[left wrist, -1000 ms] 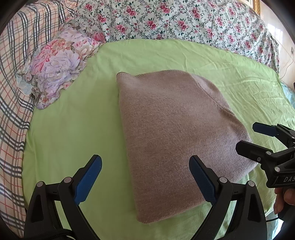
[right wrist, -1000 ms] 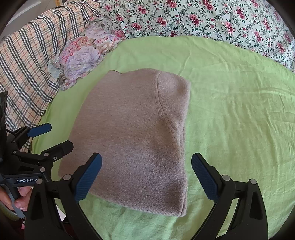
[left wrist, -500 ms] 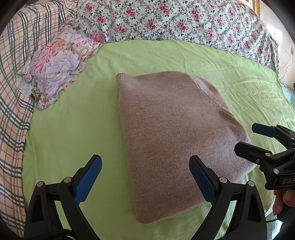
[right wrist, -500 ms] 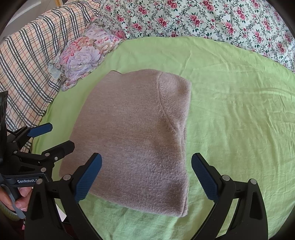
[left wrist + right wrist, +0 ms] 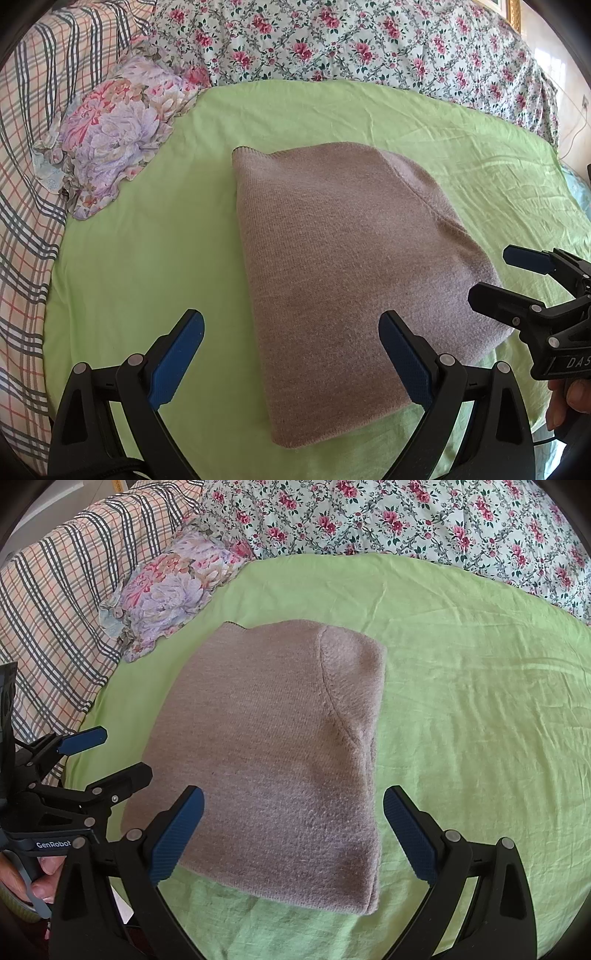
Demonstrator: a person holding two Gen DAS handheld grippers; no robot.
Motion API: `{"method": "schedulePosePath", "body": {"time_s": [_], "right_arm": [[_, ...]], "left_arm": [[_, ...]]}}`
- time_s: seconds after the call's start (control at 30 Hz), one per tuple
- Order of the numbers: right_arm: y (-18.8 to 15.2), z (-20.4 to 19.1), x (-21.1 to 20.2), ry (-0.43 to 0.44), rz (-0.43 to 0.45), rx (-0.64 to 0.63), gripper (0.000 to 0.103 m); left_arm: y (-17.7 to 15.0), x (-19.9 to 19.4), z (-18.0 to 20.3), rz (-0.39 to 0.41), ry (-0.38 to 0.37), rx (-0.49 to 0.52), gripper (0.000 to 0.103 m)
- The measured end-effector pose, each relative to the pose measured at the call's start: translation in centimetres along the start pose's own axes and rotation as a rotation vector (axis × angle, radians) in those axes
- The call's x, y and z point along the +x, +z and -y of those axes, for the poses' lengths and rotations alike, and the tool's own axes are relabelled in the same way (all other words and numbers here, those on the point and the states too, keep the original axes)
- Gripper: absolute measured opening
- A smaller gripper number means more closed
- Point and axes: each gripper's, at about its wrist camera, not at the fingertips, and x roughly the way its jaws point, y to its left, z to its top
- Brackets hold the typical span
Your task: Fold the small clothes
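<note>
A folded taupe knit garment (image 5: 347,273) lies flat on the green sheet (image 5: 140,258); it also shows in the right wrist view (image 5: 280,746). My left gripper (image 5: 291,354) is open and empty, hovering above the garment's near left edge. My right gripper (image 5: 293,834) is open and empty above the garment's near right part. The right gripper also shows at the right edge of the left wrist view (image 5: 517,280), beside the garment's right corner. The left gripper shows at the left of the right wrist view (image 5: 107,753).
A floral pillow (image 5: 114,129) lies at the sheet's far left. A plaid blanket (image 5: 26,184) lies along the left side. A rose-print quilt (image 5: 369,40) runs across the back. Bare green sheet (image 5: 480,701) spreads to the right of the garment.
Both grippers have lifted and drawn back very slightly; the garment has not moved and both grippers stay open.
</note>
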Motion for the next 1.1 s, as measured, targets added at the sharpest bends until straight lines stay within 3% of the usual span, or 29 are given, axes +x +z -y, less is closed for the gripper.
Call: {"method": "schedulePosePath", "body": {"time_s": [0.13,1.1], "right_arm": [[0.0,0.0,0.1,-0.002,0.001,0.004,0.098],[0.8,1.1,1.9,0.016,0.003,0.063,0.098]], "left_arm": [[0.3,0.3,-0.2,0.002,-0.024,-0.019,0.096],[1.8,2.3,0.1,-0.024,0.047,-0.01,0.096]]}}
